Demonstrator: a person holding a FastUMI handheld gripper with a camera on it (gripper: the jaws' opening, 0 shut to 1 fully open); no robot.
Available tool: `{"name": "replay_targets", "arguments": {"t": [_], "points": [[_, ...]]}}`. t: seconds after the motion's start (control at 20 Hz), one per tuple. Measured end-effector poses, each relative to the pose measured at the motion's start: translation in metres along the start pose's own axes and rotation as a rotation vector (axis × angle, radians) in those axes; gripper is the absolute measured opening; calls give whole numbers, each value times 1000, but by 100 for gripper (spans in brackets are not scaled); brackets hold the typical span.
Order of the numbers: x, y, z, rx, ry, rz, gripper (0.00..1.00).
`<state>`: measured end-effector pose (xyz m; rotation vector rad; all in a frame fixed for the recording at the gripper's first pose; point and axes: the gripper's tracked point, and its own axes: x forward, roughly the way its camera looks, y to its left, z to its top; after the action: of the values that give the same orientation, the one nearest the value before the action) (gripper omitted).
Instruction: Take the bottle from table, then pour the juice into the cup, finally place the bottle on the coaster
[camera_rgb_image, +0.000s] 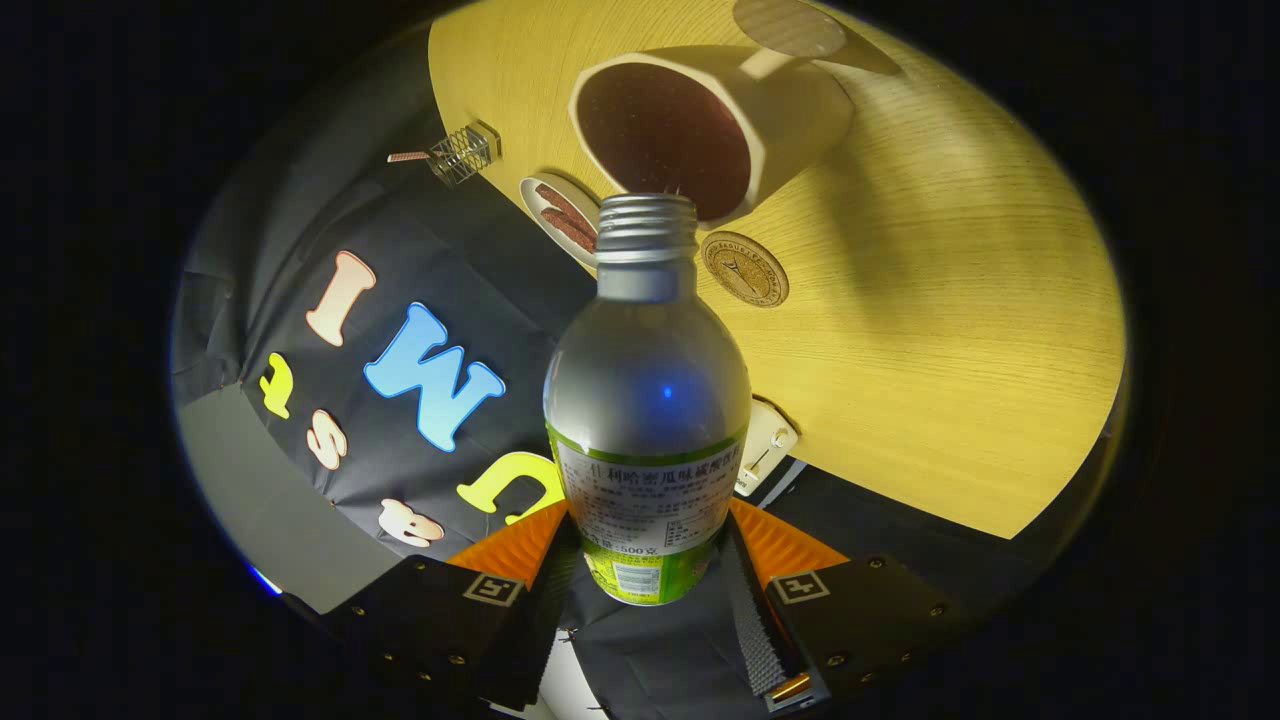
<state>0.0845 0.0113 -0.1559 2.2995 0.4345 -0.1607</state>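
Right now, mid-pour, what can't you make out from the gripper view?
- Juice flow: the bottle mouth sits at the cup rim; any stream is hidden behind the bottle's neck.
- Cup fill level: the interior is too dark.
- Bottle contents: the body is opaque.
- Hand-held gripper: fingers press the bottle's base; contact is partly hidden by the label.
- Coaster: pattern too small.
- Plate: partly behind the bottle.
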Motion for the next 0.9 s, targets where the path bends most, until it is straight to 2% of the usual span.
{"name": "replay_targets", "arguments": {"t": [0.55,0.9], "points": [[0,-10,4,-134,-32,-39,75],[9,-48,14,-383,-47,-143,75]]}}
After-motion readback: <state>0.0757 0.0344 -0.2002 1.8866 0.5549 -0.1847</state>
